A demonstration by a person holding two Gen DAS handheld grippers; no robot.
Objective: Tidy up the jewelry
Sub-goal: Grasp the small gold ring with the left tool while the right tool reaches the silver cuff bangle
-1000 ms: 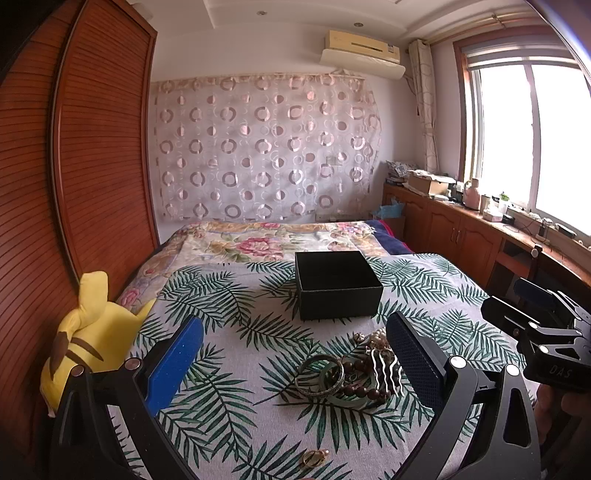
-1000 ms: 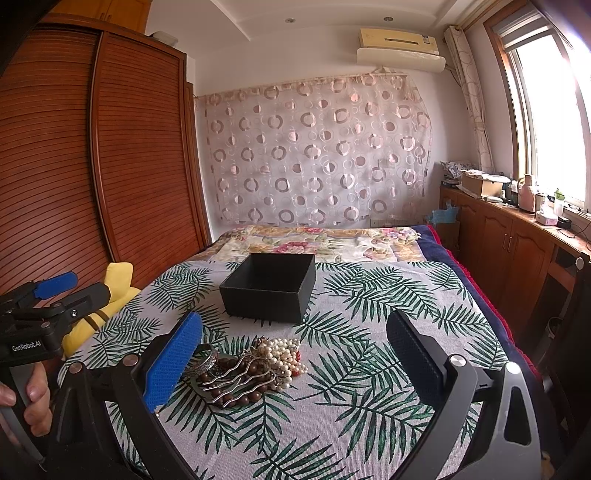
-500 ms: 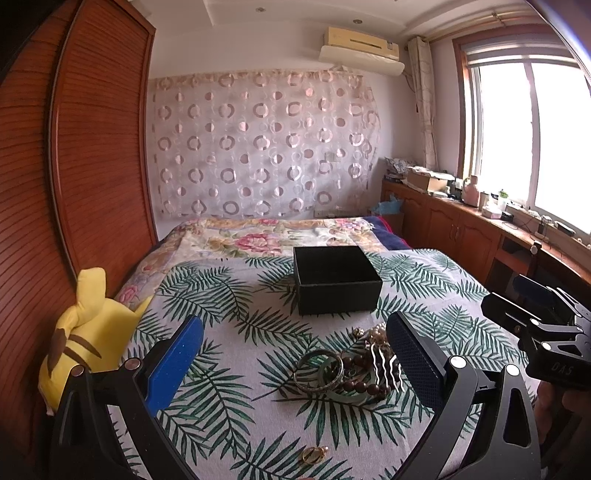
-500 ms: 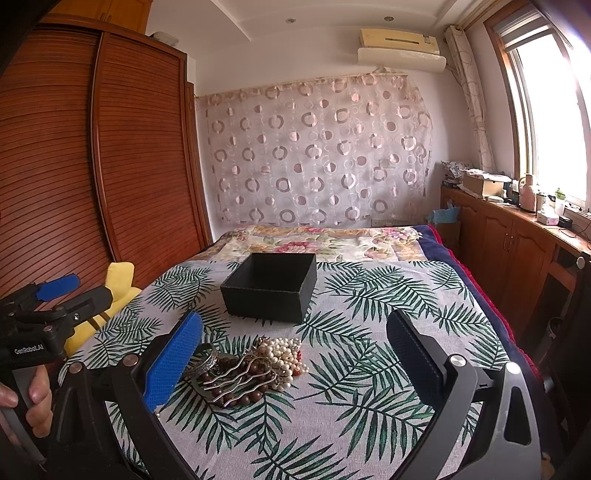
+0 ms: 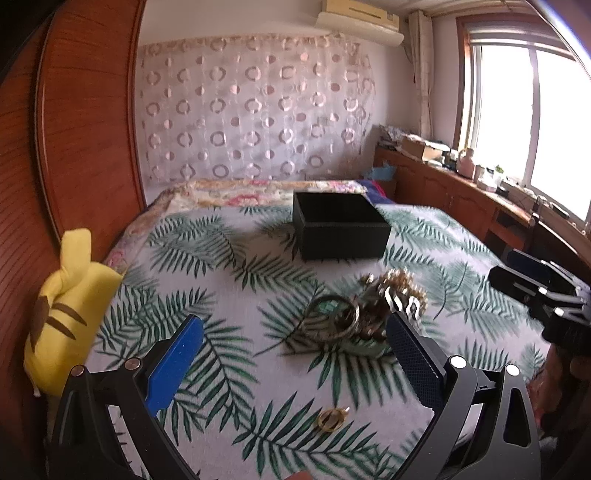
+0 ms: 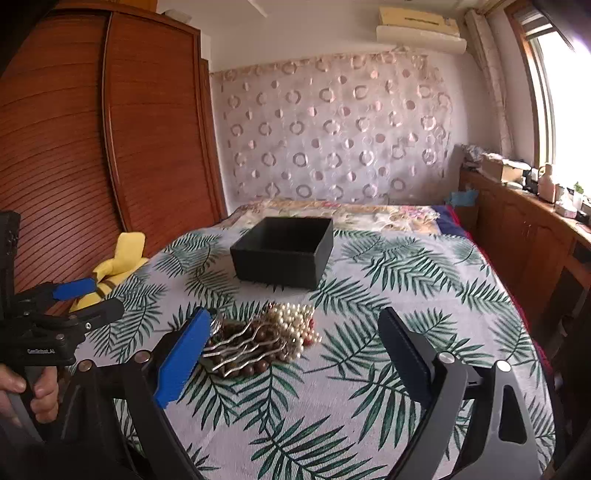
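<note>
A bed covered with a palm-leaf print sheet (image 6: pixel 388 280) fills the middle of the room, with a floral quilt (image 6: pixel 354 214) at its far end. Behind it hangs a sheer curtain (image 6: pixel 332 140) patterned with rings, and an air conditioner (image 6: pixel 419 26) sits high on the wall. A wooden wardrobe (image 6: pixel 110 147) runs along the left, a bright window (image 5: pixel 532 122) and a low wooden cabinet (image 6: pixel 524 236) along the right. A yellow plush toy (image 5: pixel 62 302) leans at the left edge of the bed.

An open black box (image 6: pixel 282 256) stands on the sheet toward the far side. Nearer lies the jewelry pile (image 6: pixel 258 341): pearl beads (image 6: pixel 295 325), dark brown beads, and a wavy silver hairpin (image 6: pixel 236 350). In the left wrist view, which is blurred, what looks like a metal bangle (image 5: pixel 330 317) lies at the pile's left side. A small gold ring (image 5: pixel 330 419) lies apart on the sheet, nearer than the pile.

The left gripper (image 5: pixel 293 350) is spread wide and holds nothing; the pile lies just beyond its right finger, and the ring lies between the fingers, low in the view. The right gripper (image 6: pixel 291 341) is also spread wide and empty, with the pile just beside its left finger and between the two.
</note>
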